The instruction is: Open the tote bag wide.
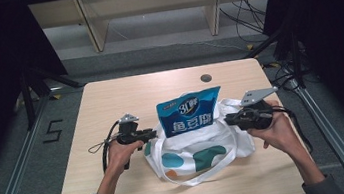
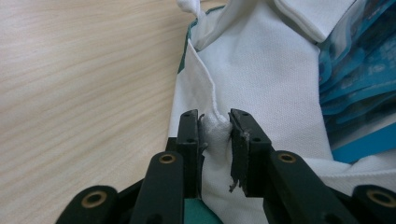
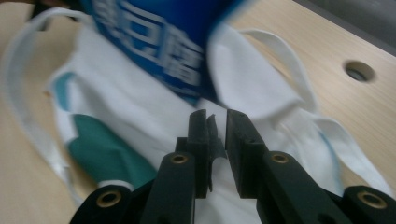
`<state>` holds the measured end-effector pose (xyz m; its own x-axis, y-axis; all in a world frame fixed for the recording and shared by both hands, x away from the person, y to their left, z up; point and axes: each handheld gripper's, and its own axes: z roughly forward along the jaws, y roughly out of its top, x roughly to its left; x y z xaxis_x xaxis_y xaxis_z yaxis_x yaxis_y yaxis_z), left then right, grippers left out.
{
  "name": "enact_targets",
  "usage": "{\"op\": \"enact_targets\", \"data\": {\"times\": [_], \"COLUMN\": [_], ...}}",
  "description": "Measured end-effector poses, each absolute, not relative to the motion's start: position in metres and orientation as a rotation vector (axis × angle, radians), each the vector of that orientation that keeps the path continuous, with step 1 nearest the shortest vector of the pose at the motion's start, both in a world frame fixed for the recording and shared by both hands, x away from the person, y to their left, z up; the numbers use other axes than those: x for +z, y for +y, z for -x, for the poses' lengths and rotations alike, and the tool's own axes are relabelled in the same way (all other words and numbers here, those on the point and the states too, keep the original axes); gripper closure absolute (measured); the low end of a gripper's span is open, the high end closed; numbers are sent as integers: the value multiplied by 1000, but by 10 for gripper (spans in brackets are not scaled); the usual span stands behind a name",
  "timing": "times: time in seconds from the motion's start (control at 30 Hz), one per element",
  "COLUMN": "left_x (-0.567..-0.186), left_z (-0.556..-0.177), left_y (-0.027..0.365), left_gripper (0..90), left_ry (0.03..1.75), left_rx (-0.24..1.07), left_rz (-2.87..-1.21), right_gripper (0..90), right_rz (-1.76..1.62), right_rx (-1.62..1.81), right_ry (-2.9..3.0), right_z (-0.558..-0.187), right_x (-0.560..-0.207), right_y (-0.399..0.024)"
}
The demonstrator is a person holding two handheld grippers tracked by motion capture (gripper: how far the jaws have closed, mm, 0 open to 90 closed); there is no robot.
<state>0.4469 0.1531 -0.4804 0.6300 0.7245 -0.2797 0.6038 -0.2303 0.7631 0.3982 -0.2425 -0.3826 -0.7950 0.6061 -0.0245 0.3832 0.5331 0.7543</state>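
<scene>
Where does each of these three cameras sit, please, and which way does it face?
High view: above the person's side of the table, looking forward and down; both forearms, hands, left gripper and right gripper show.
Left gripper view: rides the left gripper, looking along its jaws pinching the white bag.
Right gripper view: rides the right gripper, jaws nearly shut, over the bag.
Shared: all three show the bag and blue packet.

A light wooden table [image 1: 110, 105] had 1 round dark hole [image 1: 206, 78] near its far edge. On the grey floor left of it was a black "5" [image 1: 53, 130]. Beyond stood 2 pale wooden legs [image 1: 93, 29], with black cables [image 1: 244, 12] trailing at right.
</scene>
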Motion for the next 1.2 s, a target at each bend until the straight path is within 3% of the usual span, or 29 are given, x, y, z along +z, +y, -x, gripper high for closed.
{"op": "enact_targets", "data": {"times": [0.13,0.23,0.37,0.43,0.53,0.67,0.93,1.07,1.2], "left_x": [-477,-475,-474,-473,-473,-472,-479,-473,-450], "left_z": [-445,-444,-444,-444,-444,-443,-442,-436,-416], "left_y": [153,153,153,152,151,151,154,156,149], "left_gripper": [735,734,733,731,727,722,721,710,697], "left_ry": [1034,1028,1023,1026,1023,1008,1010,1011,960], "left_rx": [172,183,176,184,182,175,167,183,263], "left_rz": [-1934,-1937,-1938,-1932,-1935,-1941,-1935,-1932,-1918], "right_gripper": [783,639,516,501,596,900,900,900,900], "right_rz": [-765,-801,-769,-752,-702,-645,-604,-596,-657], "right_rx": [1181,1155,1077,1082,1010,946,752,876,1078], "right_ry": [2512,2519,2570,2596,2677,2790,2960,2917,2772], "right_z": [-391,-397,-398,-398,-396,-395,-377,-375,-367], "right_x": [-376,-381,-396,-403,-418,-442,-488,-469,-430], "right_y": [-222,-210,-199,-194,-186,-176,-165,-177,-197]}}
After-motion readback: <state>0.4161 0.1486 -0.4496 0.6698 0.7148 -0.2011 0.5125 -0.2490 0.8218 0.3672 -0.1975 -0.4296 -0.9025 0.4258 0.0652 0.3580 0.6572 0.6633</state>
